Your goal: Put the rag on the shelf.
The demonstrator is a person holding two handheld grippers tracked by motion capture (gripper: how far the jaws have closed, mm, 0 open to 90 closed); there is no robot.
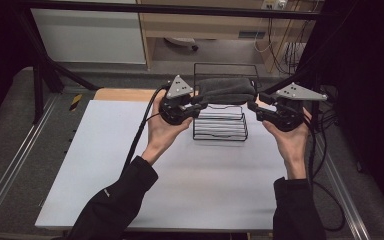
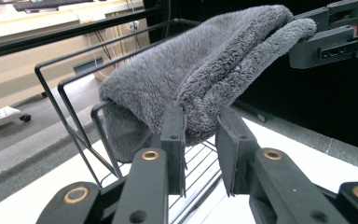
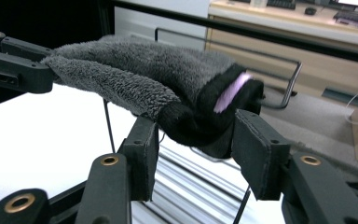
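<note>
Grey fleece cloth (image 1: 228,90) lies draped over the black wire rack (image 1: 220,131) on the white bench (image 1: 130,165) in the high view, the left gripper (image 2: 200,140) fingers parted narrowly around its end, the right gripper (image 3: 193,149) fingers wider, loose about its black cuff.
</note>
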